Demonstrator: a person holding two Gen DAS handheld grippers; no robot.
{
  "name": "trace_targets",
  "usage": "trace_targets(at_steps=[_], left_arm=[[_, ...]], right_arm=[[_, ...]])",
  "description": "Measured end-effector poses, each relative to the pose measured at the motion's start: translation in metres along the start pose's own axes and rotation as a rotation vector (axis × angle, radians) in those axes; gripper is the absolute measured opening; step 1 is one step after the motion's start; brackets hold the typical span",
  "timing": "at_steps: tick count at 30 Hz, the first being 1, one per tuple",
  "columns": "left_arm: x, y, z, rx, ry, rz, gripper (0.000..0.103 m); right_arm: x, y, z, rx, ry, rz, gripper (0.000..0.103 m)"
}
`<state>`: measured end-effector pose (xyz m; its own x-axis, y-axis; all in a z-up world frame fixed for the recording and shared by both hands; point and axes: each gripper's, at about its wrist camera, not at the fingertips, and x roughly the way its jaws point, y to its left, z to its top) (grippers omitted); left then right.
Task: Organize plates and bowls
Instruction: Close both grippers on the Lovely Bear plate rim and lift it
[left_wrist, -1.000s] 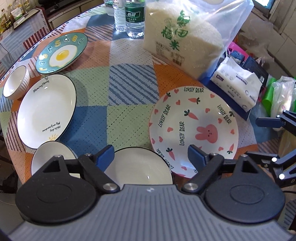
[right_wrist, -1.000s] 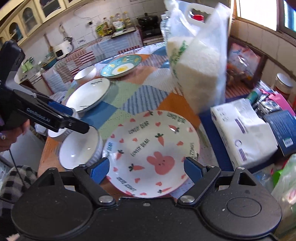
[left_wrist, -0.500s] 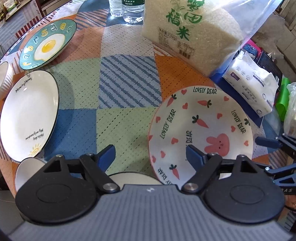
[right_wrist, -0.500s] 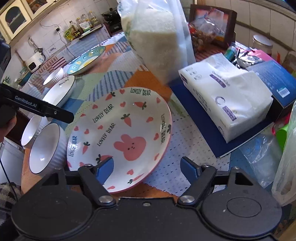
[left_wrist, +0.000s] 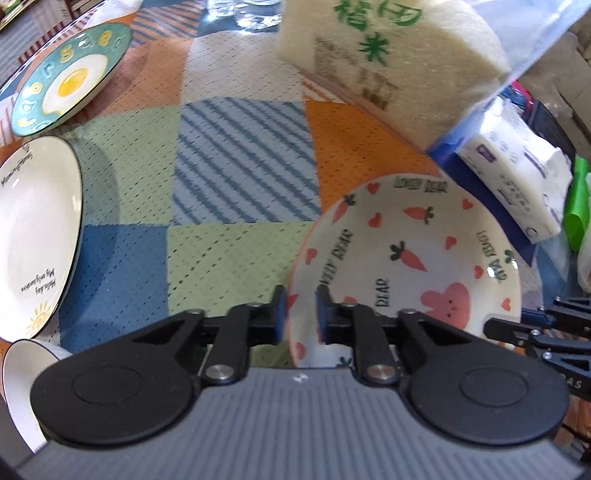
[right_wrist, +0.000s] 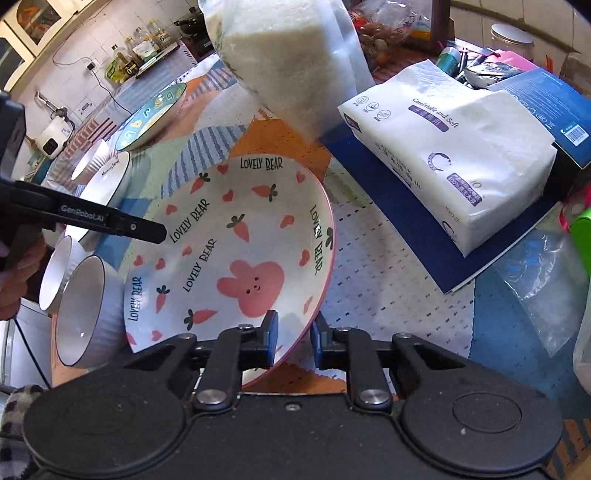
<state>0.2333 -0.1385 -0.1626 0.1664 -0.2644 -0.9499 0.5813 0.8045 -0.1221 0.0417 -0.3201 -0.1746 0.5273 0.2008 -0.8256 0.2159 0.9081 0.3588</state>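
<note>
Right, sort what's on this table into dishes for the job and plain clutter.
Job: bunny plate, gripped at its rim by both the left gripper and right gripper; egg plate; white plate; ribbed bowl.

Clutter: rice bag, tissue pack.

Bunny-and-carrot plate (right_wrist: 236, 254) tilted, rim pinched on two sides; white bowls (right_wrist: 83, 306) beside it.

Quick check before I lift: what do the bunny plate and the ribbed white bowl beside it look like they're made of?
The bunny plate looks like glazed ceramic: glossy surface, printed carrots and hearts under the shine, a pink rim. The ribbed white bowl also looks ceramic, with a smooth shiny inside, a fluted outer wall and a dark rim line. Melamine can't be ruled out for either.
</note>
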Motion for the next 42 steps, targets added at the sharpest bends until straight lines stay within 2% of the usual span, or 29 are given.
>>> trace_targets(at_steps=[10, 15, 22, 27, 37, 42], left_arm=[[0.008, 0.002, 0.005, 0.022, 0.028, -0.044, 0.013], [0.021, 0.009, 0.004, -0.063, 0.047, -0.112, 0.024], [0.020, 0.006, 0.003, -0.063, 0.038, -0.092, 0.025], [0.015, 0.007, 0.000, -0.085, 0.011, -0.068, 0.025], [-0.013, 0.016, 0.005, -0.113, -0.059, -0.126, 0.023], [-0.038, 0.023, 0.011, -0.115, -0.107, -0.123, 0.023]], right_arm=[[0.008, -0.014, 0.006, 0.061, 0.030, 0.073, 0.022], [0.009, -0.023, 0.006, 0.090, 0.028, 0.124, 0.019], [0.010, -0.020, 0.010, 0.045, 0.035, 0.131, 0.019], [0.011, -0.019, 0.014, 0.053, 0.037, 0.122, 0.020], [-0.008, -0.015, 0.036, 0.047, -0.006, 0.125, 0.020], [-0.022, -0.004, 0.051, 0.038, -0.013, 0.137, 0.020]])
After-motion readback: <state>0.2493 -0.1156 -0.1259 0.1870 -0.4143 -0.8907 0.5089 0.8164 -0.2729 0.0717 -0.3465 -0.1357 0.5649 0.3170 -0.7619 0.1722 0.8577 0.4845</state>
